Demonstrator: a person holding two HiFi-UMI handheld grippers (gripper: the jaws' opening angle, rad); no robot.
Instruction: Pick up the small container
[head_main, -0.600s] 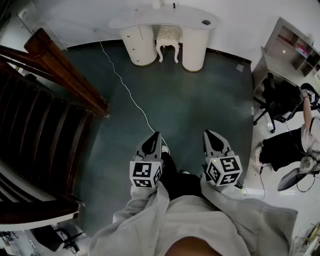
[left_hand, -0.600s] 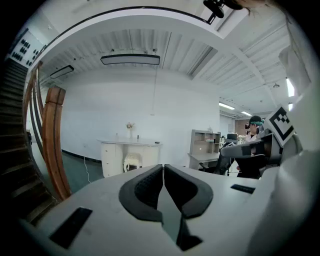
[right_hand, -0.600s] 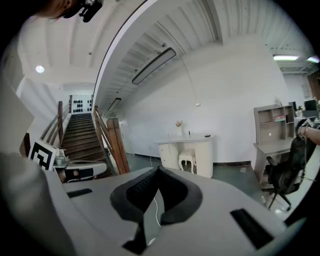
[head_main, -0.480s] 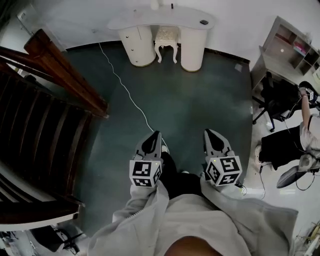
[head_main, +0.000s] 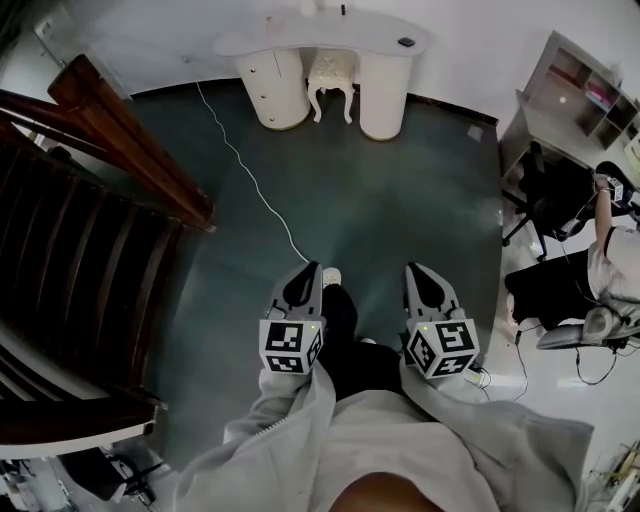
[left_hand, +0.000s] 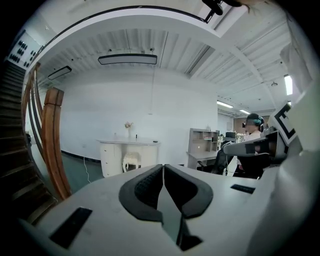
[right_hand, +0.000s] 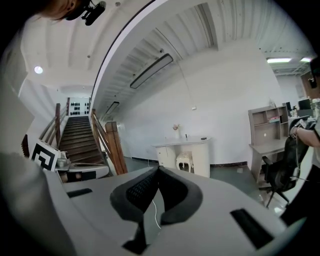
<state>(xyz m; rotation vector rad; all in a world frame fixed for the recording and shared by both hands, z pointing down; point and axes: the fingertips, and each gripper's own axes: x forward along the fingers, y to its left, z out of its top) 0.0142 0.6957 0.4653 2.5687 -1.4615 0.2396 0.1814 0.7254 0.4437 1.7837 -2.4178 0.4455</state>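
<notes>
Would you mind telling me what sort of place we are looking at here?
Probably an open indoor hall doubling as an office: a wooden staircase, a white dressing table, and a shelved desk.

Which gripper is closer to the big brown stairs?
Left. The left gripper is on the side where the stairs are, with green floor between them. The right gripper is beyond the left one, farther from the stairs.
</notes>
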